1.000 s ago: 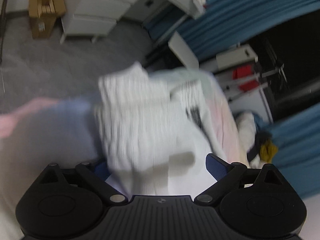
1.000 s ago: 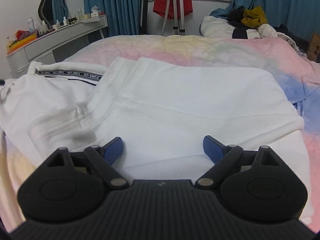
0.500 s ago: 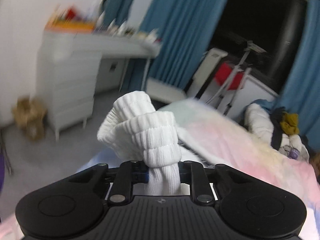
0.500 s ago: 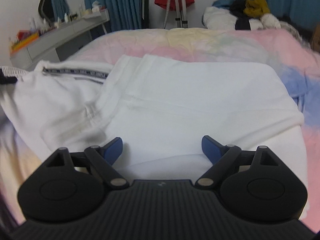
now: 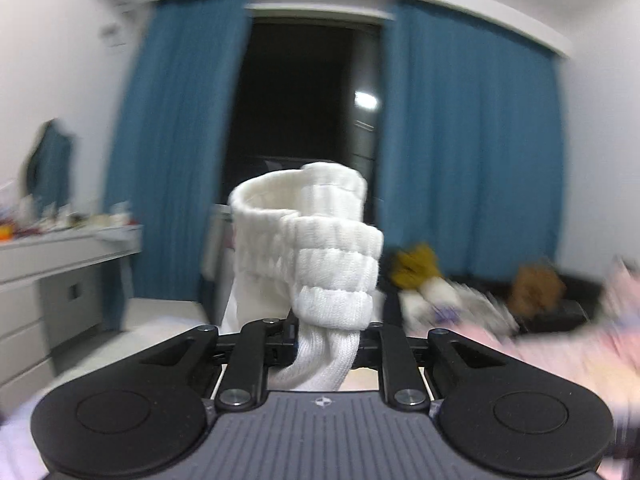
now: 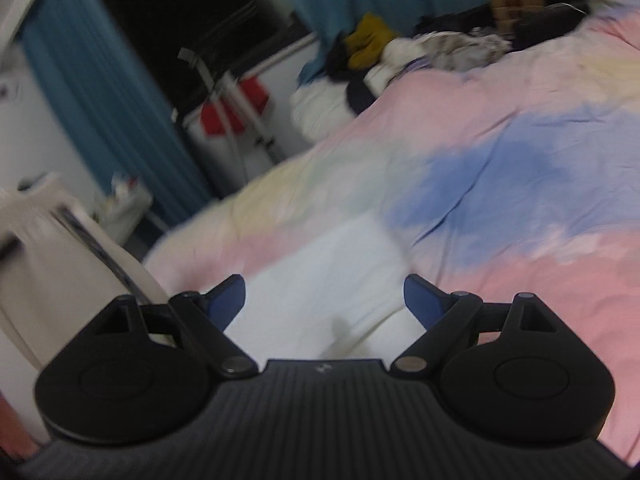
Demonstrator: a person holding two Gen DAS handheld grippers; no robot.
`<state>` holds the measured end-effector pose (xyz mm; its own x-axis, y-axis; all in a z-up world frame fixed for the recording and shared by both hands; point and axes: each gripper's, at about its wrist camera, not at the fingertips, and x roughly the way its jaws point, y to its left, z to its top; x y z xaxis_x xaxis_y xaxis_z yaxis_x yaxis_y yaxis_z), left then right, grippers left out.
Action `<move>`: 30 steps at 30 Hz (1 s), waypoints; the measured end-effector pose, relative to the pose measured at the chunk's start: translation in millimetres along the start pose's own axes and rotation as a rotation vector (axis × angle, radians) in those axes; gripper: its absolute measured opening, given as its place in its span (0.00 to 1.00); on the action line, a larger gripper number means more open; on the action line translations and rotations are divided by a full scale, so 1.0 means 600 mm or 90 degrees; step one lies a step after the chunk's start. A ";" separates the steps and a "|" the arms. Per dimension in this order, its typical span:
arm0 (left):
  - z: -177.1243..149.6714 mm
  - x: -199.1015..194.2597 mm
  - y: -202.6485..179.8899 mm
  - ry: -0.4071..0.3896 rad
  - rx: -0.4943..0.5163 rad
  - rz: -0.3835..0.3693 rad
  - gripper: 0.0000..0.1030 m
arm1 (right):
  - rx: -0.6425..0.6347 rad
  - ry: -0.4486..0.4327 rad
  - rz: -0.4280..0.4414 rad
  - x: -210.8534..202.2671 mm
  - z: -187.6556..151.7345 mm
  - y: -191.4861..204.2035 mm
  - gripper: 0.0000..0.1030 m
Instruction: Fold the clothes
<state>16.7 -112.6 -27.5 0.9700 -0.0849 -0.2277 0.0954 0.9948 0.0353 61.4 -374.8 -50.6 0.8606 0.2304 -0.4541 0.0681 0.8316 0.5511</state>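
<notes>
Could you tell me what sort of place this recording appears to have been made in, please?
Most likely a home bedroom. A bed with a pastel pink and blue duvet fills the right wrist view, blue curtains frame a dark window, and a white dresser cluttered with small items stands along the wall.

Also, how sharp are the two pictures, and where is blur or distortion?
Left wrist view: the left tongs and the ribbed white knit cuff they pinch are fairly sharp; the blue curtains are smeared and bowed by the fisheye lens. Right wrist view: the open right tongs are crisp; the pastel pink and blue bedspread and the white garment are motion-blurred.
</notes>
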 end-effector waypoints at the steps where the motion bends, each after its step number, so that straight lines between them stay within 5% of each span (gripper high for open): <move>1: -0.004 0.005 -0.043 -0.002 0.022 -0.018 0.18 | 0.019 -0.010 0.005 -0.007 0.009 -0.013 0.85; 3: -0.022 0.018 -0.127 0.009 0.072 -0.054 0.18 | 0.056 -0.024 0.018 -0.015 0.023 -0.039 0.85; 5: -0.088 0.048 -0.203 0.114 0.176 -0.078 0.18 | 0.086 -0.021 0.049 -0.015 0.031 -0.059 0.87; 7: -0.131 0.066 -0.241 0.160 0.226 -0.089 0.18 | 0.099 -0.007 0.097 -0.010 0.037 -0.072 0.87; 11: -0.143 0.067 -0.257 0.128 0.263 -0.089 0.20 | 0.104 0.029 0.159 0.015 0.046 -0.081 0.87; 14: -0.136 0.073 -0.218 0.142 0.277 -0.114 0.38 | 0.104 0.061 0.182 0.036 0.053 -0.083 0.81; 16: -0.138 0.058 -0.176 0.149 0.298 -0.128 0.66 | 0.092 0.080 0.186 0.047 0.056 -0.081 0.80; 18: -0.141 0.044 -0.134 0.156 0.319 -0.142 0.78 | 0.075 0.102 0.193 0.056 0.056 -0.077 0.77; 22: -0.146 0.019 -0.051 0.172 0.364 -0.169 0.78 | 0.050 0.137 0.191 0.067 0.046 -0.065 0.77; 26: -0.155 -0.006 0.002 0.184 0.377 -0.152 0.78 | 0.013 0.148 0.139 0.078 0.034 -0.045 0.78; 30: -0.166 -0.036 0.055 0.191 0.375 -0.131 0.79 | -0.009 0.169 0.156 0.113 0.042 -0.034 0.78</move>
<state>-23.5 -72.4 -118.0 0.8237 -0.1657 -0.5423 0.4591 0.7563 0.4661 131.1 -388.9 -74.8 0.6888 0.5454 -0.4776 -0.1325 0.7424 0.6567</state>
